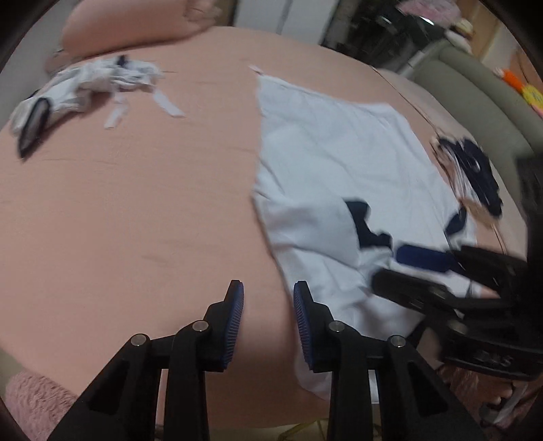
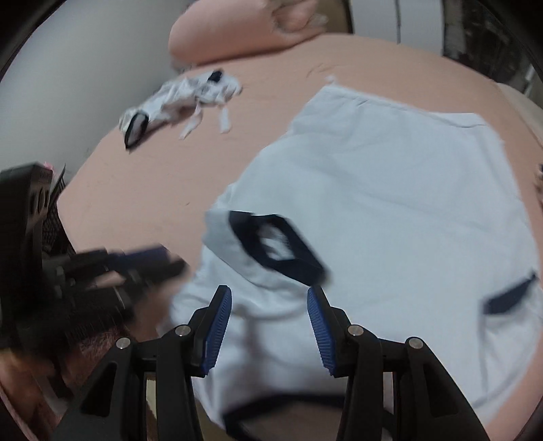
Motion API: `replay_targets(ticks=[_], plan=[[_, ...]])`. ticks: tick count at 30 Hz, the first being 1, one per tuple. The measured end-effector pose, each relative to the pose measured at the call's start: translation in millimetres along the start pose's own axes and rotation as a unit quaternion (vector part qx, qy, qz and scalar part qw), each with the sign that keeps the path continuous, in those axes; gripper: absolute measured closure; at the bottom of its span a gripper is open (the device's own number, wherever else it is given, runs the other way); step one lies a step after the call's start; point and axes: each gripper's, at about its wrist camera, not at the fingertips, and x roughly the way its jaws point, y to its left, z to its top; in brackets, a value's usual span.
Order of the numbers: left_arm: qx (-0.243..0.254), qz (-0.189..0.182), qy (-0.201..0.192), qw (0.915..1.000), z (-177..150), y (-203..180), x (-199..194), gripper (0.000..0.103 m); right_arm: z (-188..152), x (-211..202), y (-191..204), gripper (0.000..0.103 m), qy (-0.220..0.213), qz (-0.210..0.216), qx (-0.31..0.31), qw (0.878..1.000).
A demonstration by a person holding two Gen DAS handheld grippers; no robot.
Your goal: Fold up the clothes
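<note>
A pale blue shirt (image 2: pixel 390 190) with dark navy trim is spread flat on the pink bed (image 1: pixel 135 203), one sleeve (image 2: pixel 237 244) folded inward across its body. A second white and navy garment (image 1: pixel 91 84) is left crumpled near the pillow, well apart.

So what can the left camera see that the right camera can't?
Only the left wrist view shows the grey-green sofa, the dark tangled item at the bed's edge and the fluffy pink mat. Only the right wrist view shows the plain grey wall and the shirt's navy neck opening clearly. Both show the pink bed, the white shirt, the crumpled garment, the pillow and both open grippers.
</note>
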Motion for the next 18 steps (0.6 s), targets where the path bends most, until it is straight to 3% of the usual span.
replay_targets(ticks=[3,6,9,12,15,17,18], plan=[[0.037,0.003,0.032,0.9988,-7,-14,14,0.080,9,20,-10,0.060,0.015,-0.043,0.014,0.999],[0.030,-0.036,0.054,0.9975,-9,-10,4,0.080,18,14,-39,0.060,0.001,-0.061,0.069,0.996],[0.009,-0.050,0.007,0.9987,2,2,-16,0.079,23,-3,-61,0.060,-0.018,-0.062,0.110,0.992],[0.011,-0.061,-0.025,0.9977,21,8,-16,0.079,16,-16,-54,0.060,-0.021,-0.049,0.084,0.995],[0.034,-0.066,-0.017,0.9971,37,4,5,0.079,6,-7,-34,0.060,0.001,-0.028,0.043,0.999],[0.038,-0.063,-0.001,0.9973,44,4,29,0.079,1,11,-25,0.060,0.022,-0.045,0.024,0.998],[0.036,-0.060,0.003,0.9975,50,6,36,0.073,-1,18,-23,0.060,0.030,-0.056,0.021,0.998]])
